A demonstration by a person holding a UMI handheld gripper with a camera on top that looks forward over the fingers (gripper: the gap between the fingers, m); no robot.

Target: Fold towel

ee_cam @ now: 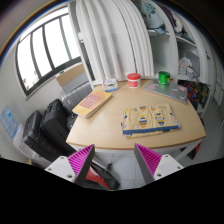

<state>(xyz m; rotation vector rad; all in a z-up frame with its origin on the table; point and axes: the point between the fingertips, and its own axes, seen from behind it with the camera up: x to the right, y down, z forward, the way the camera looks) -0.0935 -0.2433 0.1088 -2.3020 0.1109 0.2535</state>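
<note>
Open air between raised gripper (114,160) and table (110,135), folded towel (150,119) mid-table, red container (133,79), green cup (164,77) lining far edge.

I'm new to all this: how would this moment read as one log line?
stage: approach | jaws: open, empty | gripper: above table edge | towel: flat on table, beyond gripper, untouched | fold: not begun

Gripper (114,160) fingers spread apart, empty, pink pads (80,158). Folded patterned towel (150,119) on wooden table (110,128) at 1 o'clock beyond fingers; red container (133,80), green cup (163,77) farther back.
</note>
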